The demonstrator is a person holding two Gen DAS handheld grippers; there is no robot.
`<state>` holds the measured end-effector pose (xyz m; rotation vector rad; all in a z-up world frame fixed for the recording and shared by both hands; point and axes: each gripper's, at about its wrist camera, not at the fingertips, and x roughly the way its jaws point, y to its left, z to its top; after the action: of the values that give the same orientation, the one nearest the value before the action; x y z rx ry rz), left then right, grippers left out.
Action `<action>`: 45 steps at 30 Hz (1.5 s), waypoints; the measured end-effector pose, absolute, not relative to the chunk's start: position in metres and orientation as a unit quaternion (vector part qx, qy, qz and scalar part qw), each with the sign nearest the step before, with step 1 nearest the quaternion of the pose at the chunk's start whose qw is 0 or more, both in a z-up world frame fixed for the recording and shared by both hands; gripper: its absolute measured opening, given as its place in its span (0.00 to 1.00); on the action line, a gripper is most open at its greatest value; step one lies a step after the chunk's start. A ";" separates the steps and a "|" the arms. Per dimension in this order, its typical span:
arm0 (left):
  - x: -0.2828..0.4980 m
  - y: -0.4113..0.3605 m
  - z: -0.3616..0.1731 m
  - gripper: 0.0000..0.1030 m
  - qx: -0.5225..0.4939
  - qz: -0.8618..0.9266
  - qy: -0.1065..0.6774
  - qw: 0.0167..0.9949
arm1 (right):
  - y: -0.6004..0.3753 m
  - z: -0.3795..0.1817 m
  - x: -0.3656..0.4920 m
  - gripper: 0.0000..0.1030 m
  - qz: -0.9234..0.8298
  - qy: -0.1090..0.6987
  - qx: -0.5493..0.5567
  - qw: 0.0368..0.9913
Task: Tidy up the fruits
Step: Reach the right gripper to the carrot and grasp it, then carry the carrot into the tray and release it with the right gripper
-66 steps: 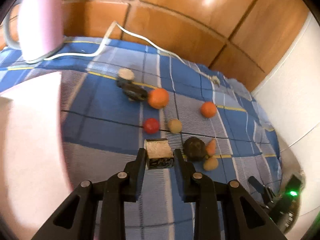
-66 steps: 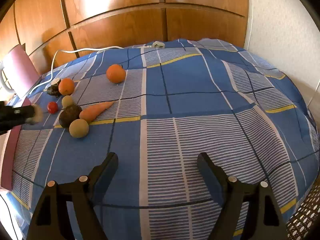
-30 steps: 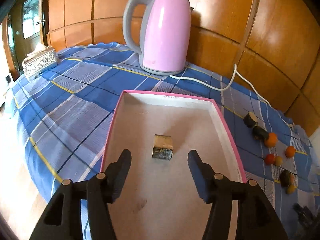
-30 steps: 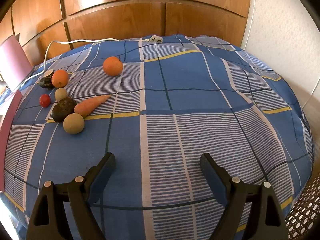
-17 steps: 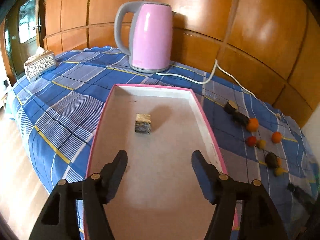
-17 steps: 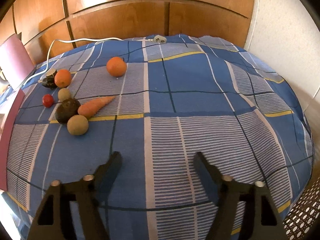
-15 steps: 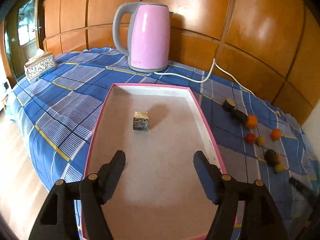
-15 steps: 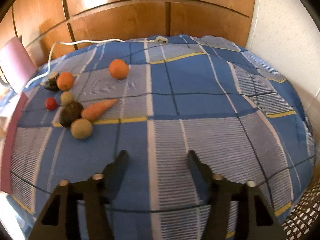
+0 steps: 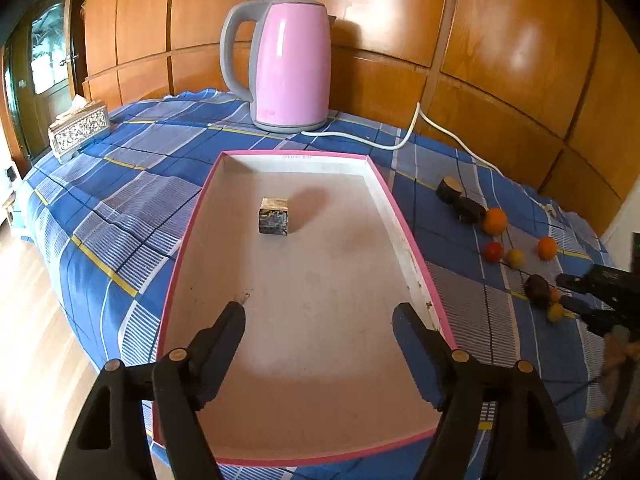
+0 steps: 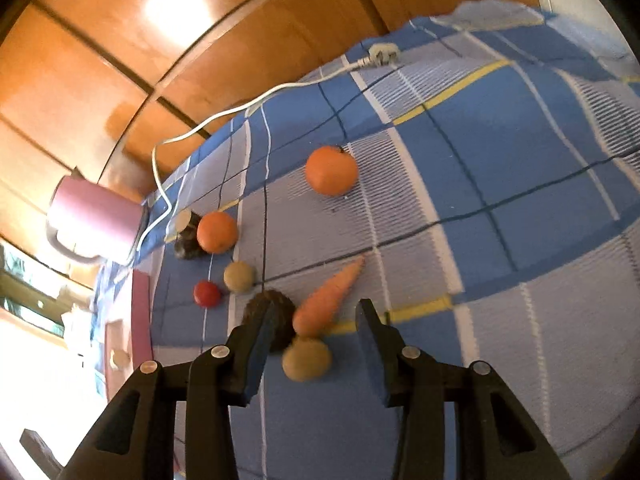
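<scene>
Our right gripper (image 10: pixel 316 330) is open wide — the carrot (image 10: pixel 326 300) lies right between its fingers, pointing up and away. Our left gripper (image 9: pixel 320 330) waits open over the tray (image 9: pixel 404 224).

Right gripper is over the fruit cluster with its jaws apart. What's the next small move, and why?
Probably ease the right gripper down and close on the round tan fruit, which lies nearest, between its open jaws. The orange carrot and dark rough-skinned fruit crowd it, so go slowly. The pink-rimmed tray holds only one small cut block, and the left gripper is open and empty.
</scene>
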<state>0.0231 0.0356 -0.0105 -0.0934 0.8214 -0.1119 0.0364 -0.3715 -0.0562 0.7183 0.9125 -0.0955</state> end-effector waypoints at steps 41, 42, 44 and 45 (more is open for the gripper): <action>0.035 0.106 -0.014 0.81 -0.123 0.043 0.406 0.904 | -0.121 -0.017 0.104 0.28 0.236 0.457 0.186 0.837; 0.035 0.105 -0.014 0.81 -0.122 0.043 0.406 0.905 | -0.123 -0.016 0.101 0.28 0.228 0.456 0.179 0.842; 0.034 0.103 -0.014 0.81 -0.118 0.040 0.407 0.905 | -0.130 -0.015 0.097 0.28 0.210 0.449 0.168 0.852; 0.034 0.101 -0.014 0.81 -0.116 0.038 0.408 0.905 | -0.136 -0.014 0.091 0.28 0.198 0.443 0.162 0.859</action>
<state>0.0340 0.1009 -0.0144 -0.2392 0.8421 0.0789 0.0913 -0.1356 -0.0143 0.3393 0.9299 0.4164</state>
